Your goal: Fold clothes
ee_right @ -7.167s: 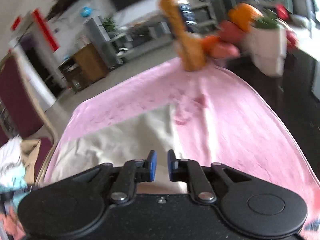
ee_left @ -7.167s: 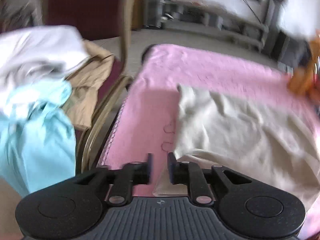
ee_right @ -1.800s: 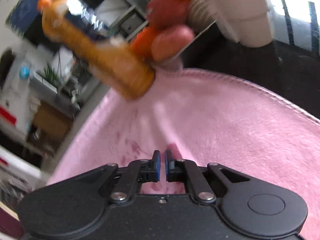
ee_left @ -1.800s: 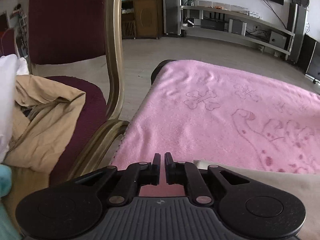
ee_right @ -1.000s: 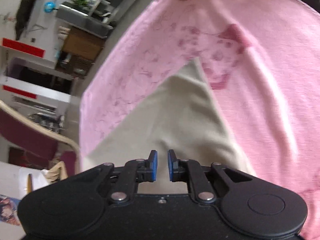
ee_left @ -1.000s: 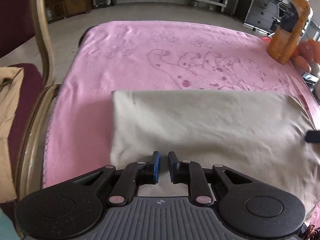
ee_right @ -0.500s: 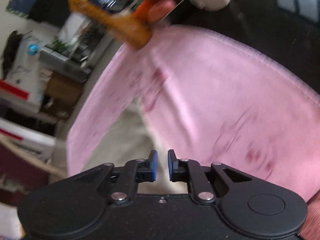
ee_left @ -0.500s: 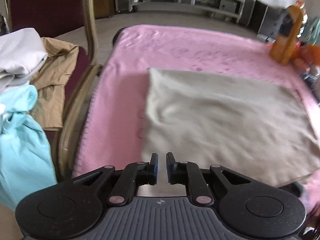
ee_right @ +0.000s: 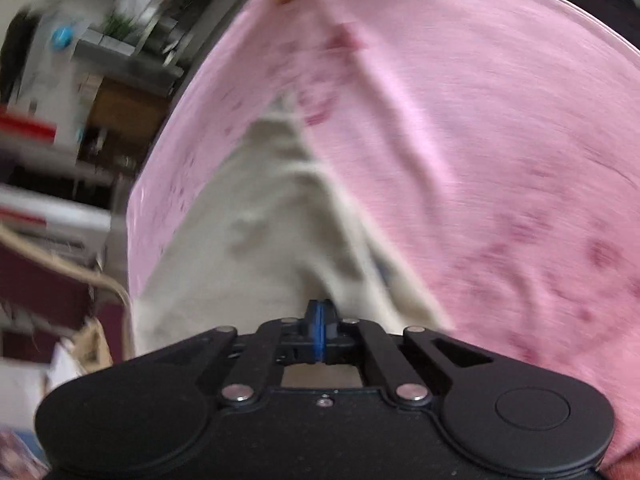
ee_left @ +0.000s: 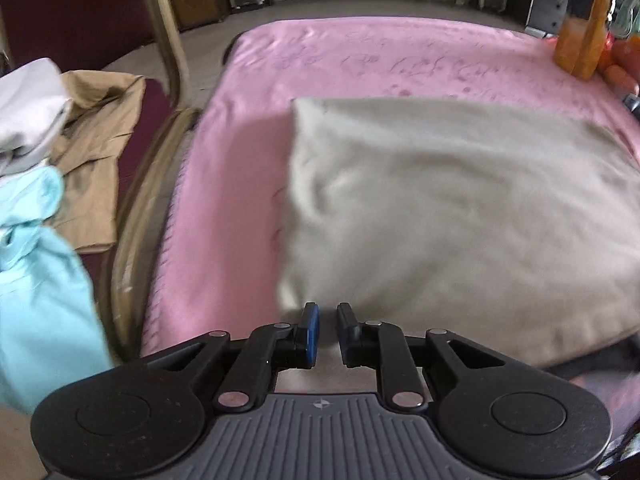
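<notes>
A beige garment (ee_left: 452, 216) lies folded flat on the pink blanket (ee_left: 360, 56). My left gripper (ee_left: 327, 320) is slightly open at the garment's near left corner, with cloth edge just beyond its tips. In the right wrist view the garment (ee_right: 256, 232) runs away from my right gripper (ee_right: 319, 316), whose blue pads are pressed together at the garment's near edge. Whether cloth is pinched between them is hidden.
A chair with a gold frame (ee_left: 160, 32) stands left of the blanket, piled with tan (ee_left: 92, 152), white (ee_left: 28, 96) and light blue (ee_left: 36, 280) clothes. An orange bottle (ee_left: 582, 20) and fruit (ee_left: 620, 64) stand at the blanket's far right corner.
My left gripper moved closer to the garment's near left corner and opened slightly. My right gripper closed its pads and swung back over the garment's edge.
</notes>
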Demonstrator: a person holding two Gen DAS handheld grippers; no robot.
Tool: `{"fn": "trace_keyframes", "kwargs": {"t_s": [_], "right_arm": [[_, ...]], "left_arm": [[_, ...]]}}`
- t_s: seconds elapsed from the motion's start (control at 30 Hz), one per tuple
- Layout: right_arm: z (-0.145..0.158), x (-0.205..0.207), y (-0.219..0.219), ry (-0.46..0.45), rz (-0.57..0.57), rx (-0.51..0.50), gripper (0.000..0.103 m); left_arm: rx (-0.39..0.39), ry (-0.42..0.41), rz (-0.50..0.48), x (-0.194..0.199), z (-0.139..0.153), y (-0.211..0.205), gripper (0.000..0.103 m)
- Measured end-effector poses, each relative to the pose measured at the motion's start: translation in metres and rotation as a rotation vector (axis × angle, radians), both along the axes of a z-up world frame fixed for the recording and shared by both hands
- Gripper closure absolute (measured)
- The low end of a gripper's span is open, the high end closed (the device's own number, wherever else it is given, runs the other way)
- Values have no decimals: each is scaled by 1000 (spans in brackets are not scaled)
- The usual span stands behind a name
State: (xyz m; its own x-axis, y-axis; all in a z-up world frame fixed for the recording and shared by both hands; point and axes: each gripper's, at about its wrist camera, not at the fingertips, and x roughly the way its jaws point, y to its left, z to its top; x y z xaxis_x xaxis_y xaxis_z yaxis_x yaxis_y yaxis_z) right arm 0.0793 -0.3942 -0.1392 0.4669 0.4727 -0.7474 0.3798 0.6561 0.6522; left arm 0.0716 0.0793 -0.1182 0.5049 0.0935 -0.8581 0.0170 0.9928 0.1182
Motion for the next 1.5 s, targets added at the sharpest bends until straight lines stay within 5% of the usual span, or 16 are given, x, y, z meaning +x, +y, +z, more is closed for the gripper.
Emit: {"fn": "trace_keyframes", "kwargs": {"t_s": [0.1,0.2,0.3,0.5,0.67,0.73,0.8,0.93,1.0,1.13,1.5], "right_arm": [[4,-19,-24,22,-79,-29,98],[22,-40,-27,5,-131,-206,87],[33,-51,-22,-99,-125,-119,87],[36,-19,38,-196,132,27,86],[17,-4,82,-106,310,16,86],[10,-9,83,-52,312,-8,94],[7,-20,70,-2,262,-3,102],[14,-54,28,3,112,-33,100],[16,-70,11,-16,37,-22,82],[18,-83,-2,-103,-86,14,73],[7,-58,2,-105,-125,-85,72]], "left_arm": [[-3,-17,23,-12,4,9,87],[-85,-43,51,-25,12,17,87],[-136,-80,27,-29,19,12,87],[-166,-87,-50,-17,15,-9,87],[-105,-8,-129,-14,-3,-26,85],[-65,9,-141,-19,-4,-26,84],[-58,17,-121,-27,-2,-17,84],[-95,-34,-38,-35,9,6,86],[-114,-75,-19,-36,15,9,86],[-116,-108,-15,-31,19,1,85],[-81,-73,-108,-29,8,-25,81]]}}
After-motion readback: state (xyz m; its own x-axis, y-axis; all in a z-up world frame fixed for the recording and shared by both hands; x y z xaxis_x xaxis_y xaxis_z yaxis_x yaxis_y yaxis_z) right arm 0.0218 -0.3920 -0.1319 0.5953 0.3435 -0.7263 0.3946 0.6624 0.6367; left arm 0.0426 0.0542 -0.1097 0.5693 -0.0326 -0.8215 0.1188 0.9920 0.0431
